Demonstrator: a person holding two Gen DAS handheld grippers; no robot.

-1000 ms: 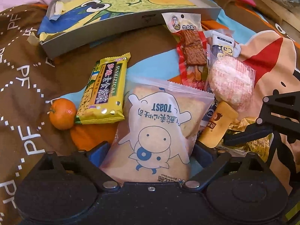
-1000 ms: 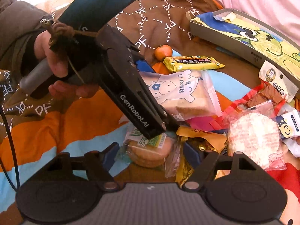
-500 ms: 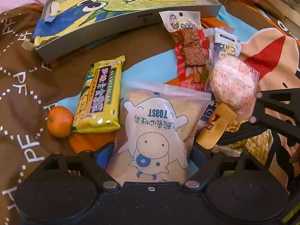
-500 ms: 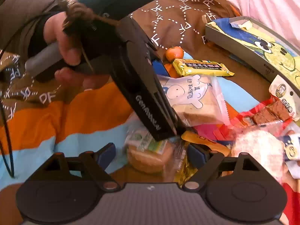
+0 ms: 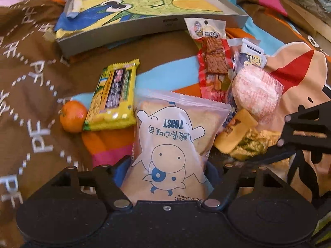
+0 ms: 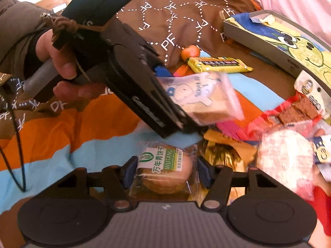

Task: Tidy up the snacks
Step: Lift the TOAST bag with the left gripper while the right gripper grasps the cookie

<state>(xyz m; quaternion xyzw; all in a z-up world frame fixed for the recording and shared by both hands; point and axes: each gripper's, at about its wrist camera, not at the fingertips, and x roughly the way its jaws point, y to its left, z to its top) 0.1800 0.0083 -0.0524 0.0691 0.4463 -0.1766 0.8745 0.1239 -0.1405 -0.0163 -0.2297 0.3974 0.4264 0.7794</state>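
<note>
A clear toast packet (image 5: 175,136) with a blue cartoon cow sits between the fingers of my left gripper (image 5: 165,171), which is shut on its near end. The right wrist view shows that left gripper (image 6: 173,97), held by a hand (image 6: 62,62), carrying the toast packet (image 6: 204,99) tilted above the blanket. My right gripper (image 6: 164,171) is shut on a round cake packet (image 6: 163,173) with a green label. The grey tray (image 5: 144,28), lined with a cartoon drawing, lies at the far side.
A yellow bar (image 5: 113,99) and a small orange (image 5: 73,115) lie left of the toast. To its right are a red jerky pack (image 5: 215,62), a pink round cracker (image 5: 254,91), a white sachet (image 5: 251,55) and gold wrappers (image 5: 248,144), all on a patterned blanket (image 5: 31,72).
The left gripper has raised the toast packet off the pile. The right gripper's fingers have closed in on the round cake packet.
</note>
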